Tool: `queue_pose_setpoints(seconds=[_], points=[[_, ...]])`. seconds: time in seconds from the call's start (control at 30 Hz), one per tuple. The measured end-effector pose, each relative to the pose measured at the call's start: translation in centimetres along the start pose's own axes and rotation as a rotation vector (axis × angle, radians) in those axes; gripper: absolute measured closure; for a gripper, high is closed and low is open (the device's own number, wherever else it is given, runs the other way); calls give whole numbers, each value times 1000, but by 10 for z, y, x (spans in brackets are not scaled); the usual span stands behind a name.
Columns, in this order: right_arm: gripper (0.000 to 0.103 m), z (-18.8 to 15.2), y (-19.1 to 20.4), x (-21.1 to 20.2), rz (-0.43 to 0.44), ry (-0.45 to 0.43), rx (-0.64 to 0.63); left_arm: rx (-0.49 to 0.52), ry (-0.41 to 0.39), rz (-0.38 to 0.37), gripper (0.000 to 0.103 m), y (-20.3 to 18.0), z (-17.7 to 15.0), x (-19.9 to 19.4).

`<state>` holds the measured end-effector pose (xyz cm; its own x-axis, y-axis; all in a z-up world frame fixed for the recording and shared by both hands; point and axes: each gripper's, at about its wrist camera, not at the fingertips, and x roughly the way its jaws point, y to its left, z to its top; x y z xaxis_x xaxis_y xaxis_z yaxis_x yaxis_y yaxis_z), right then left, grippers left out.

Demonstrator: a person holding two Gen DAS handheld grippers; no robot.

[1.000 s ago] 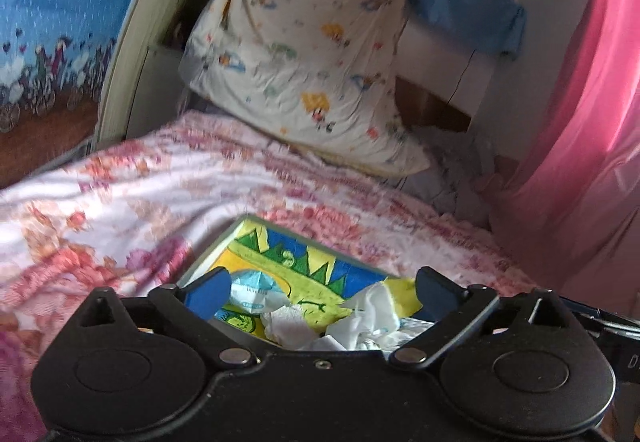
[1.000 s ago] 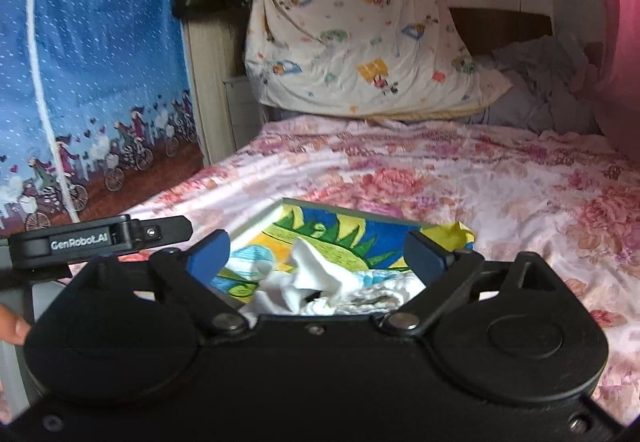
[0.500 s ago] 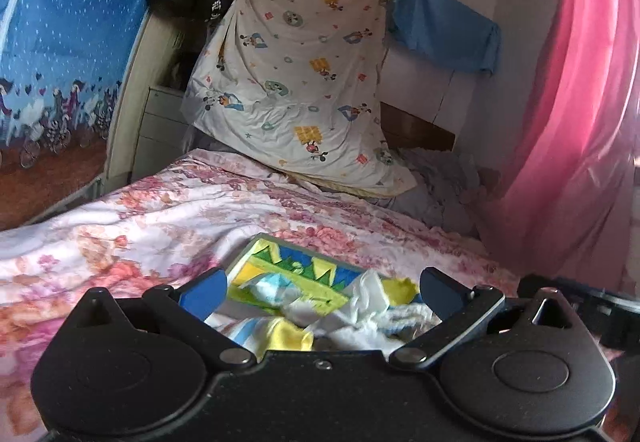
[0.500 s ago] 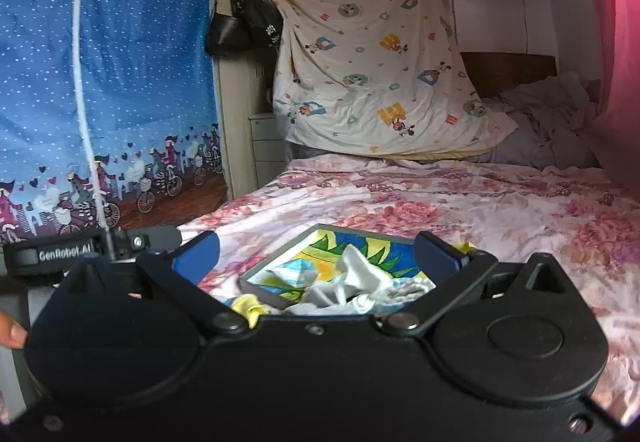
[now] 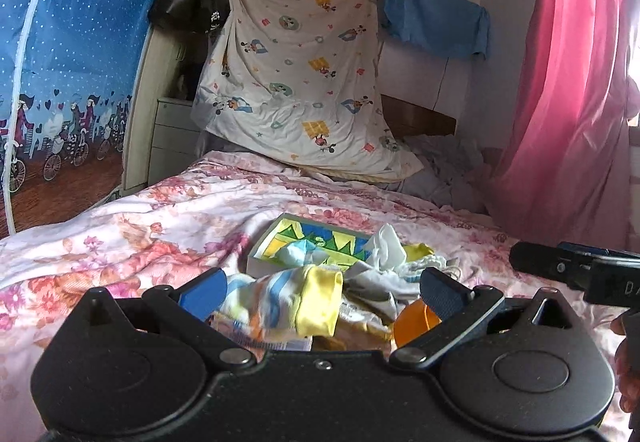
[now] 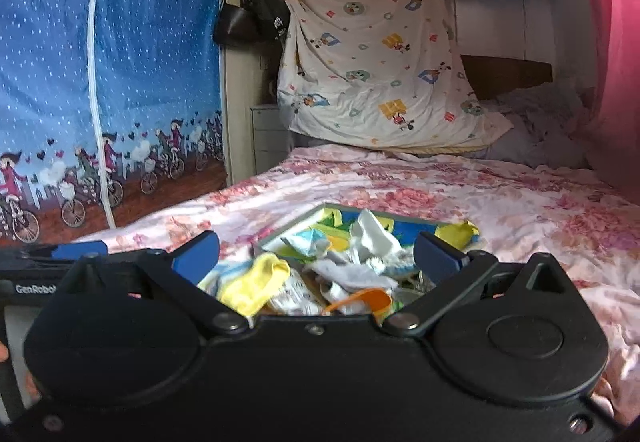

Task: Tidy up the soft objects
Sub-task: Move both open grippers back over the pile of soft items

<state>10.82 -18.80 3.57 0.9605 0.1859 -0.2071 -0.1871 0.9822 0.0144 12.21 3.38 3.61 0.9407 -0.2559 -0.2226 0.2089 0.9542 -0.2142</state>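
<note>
Two black grippers hang over one pile of small soft socks and cloths (image 5: 320, 294) beside one flat box with a green, yellow and blue lid (image 5: 308, 246) on the pink floral bed (image 5: 160, 210). The left gripper (image 5: 320, 288) and the right gripper (image 6: 316, 254) both have jaws spread wide, gripping nothing.

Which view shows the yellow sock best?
The left wrist view: the yellow sock lies near and fairly sharp between the open fingers, its cuff and striped part showing. The right wrist view shows the same sock smaller, blurred, partly cut off by the gripper body.
</note>
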Motion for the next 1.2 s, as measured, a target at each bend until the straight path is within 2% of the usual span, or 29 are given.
queue_pose_setpoints(seconds=[0.2, 0.33, 0.63, 0.97, 1.2], points=[[1, -8, -1, 2, -3, 41, 6, 26, -7, 3, 1, -1, -7, -4], [1, -16, 5, -11, -1, 56, 6, 52, 0, 10, 1, -2, -13, -3], [1, -25, 1, -7, -22, 105, -18, 116, 50, 19, 1, -1, -26, 5], [1, -41, 3, 3, -25, 183, -14, 77, 101, 57, 1, 11, -31, 16], [1, -50, 8, 3, -15, 222, -17, 97, 108, 68, 1, 11, -30, 21]])
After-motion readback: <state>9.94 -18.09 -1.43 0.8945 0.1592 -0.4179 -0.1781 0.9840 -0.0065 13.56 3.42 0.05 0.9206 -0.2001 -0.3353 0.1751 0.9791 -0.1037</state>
